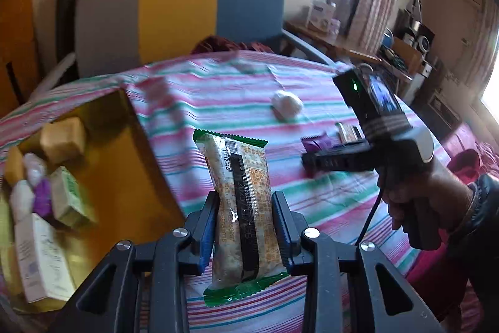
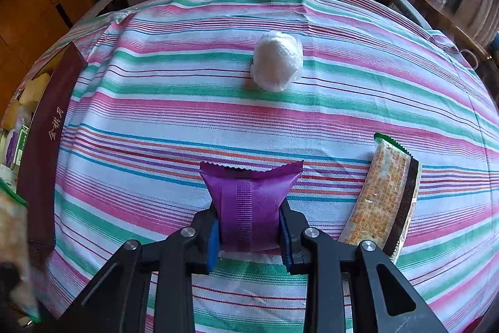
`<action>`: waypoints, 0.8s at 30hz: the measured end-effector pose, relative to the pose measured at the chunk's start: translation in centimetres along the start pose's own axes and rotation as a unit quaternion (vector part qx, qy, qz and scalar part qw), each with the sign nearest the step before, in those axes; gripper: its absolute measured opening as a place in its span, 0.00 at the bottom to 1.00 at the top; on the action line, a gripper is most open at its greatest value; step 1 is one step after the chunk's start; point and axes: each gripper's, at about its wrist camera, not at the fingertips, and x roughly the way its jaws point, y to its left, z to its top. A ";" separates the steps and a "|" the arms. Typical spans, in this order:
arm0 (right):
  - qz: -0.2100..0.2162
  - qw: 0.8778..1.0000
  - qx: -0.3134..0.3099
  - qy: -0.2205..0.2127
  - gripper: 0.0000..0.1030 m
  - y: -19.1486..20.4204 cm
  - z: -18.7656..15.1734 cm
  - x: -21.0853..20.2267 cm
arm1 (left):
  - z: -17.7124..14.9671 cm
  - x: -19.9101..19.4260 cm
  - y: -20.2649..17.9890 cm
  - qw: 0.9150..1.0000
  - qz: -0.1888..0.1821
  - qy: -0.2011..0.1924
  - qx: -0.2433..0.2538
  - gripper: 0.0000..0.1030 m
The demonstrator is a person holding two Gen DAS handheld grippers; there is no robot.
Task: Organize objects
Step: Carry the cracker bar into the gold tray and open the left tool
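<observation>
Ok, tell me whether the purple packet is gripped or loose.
Gripped. The right gripper has its fingers pressed against both sides of the purple packet, above the striped tablecloth.

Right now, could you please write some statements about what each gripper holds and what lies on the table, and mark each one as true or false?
1. The left gripper is shut on the long snack bar. True.
2. The right gripper has open jaws and holds nothing. False: it is shut on the purple packet.
3. The white wrapped ball lies on the striped tablecloth, apart from both grippers. True.
4. The gold box is empty. False: several small packets and boxes are in it.
5. A second snack bar lies on the cloth beside the right gripper. True.
</observation>
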 end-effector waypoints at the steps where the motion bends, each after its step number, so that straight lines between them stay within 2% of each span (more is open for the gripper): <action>1: -0.001 1.000 -0.002 0.000 0.30 0.1 -0.1 0.0 | -0.1 -0.4 0.3 1.000 0.004 -0.004 -0.002 0.32; 12: -0.014 1.000 -0.018 -0.007 0.30 0.4 0.2 0.0 | -0.2 -3.7 4.0 0.997 0.053 -0.038 -0.033 0.33; 24: -0.018 1.000 -0.023 -0.010 0.30 0.6 0.1 -0.2 | -0.6 -3.5 7.4 0.994 0.071 -0.031 -0.078 0.33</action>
